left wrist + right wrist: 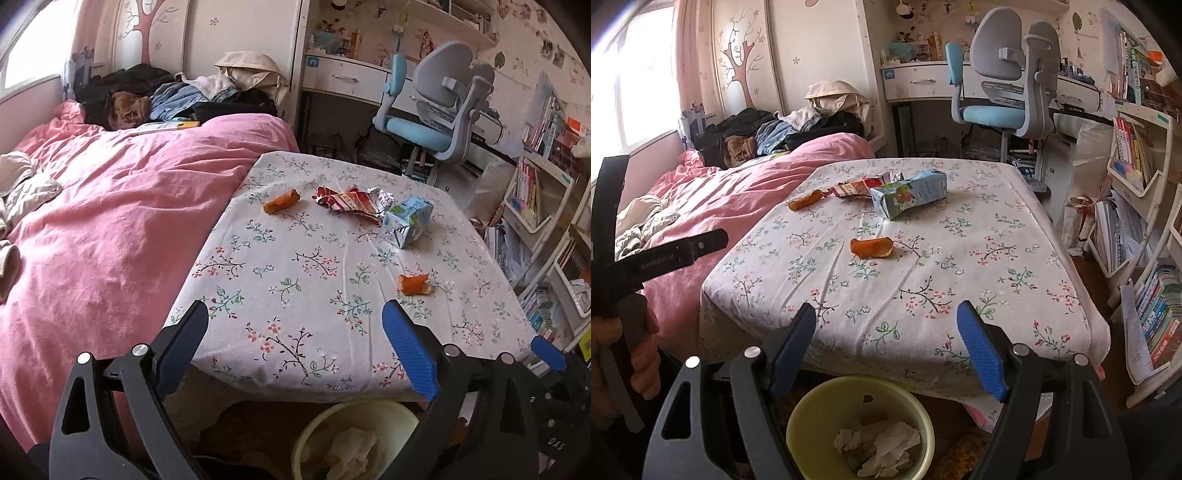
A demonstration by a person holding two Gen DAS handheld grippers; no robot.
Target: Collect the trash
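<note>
On the floral-covered table (295, 295) (960, 288) lie two orange peels, a crumpled red snack wrapper and a blue-green drink carton. The near peel (414, 284) (871, 247) is nearest both grippers. The far peel (281, 202) (804, 200), the wrapper (351, 201) (855, 189) and the carton (406, 220) (908, 194) lie at the far side. A yellow-green bin (354, 435) (858, 424) with crumpled tissues stands on the floor below the table's near edge. My left gripper (295, 347) and right gripper (886, 347) are open and empty, above the bin.
A bed with a pink duvet (110, 229) (713, 195) and piled clothes lies to the left. A blue-grey desk chair (439, 110) (1004, 81) and desk stand behind the table. Bookshelves (546, 221) (1137, 206) line the right side.
</note>
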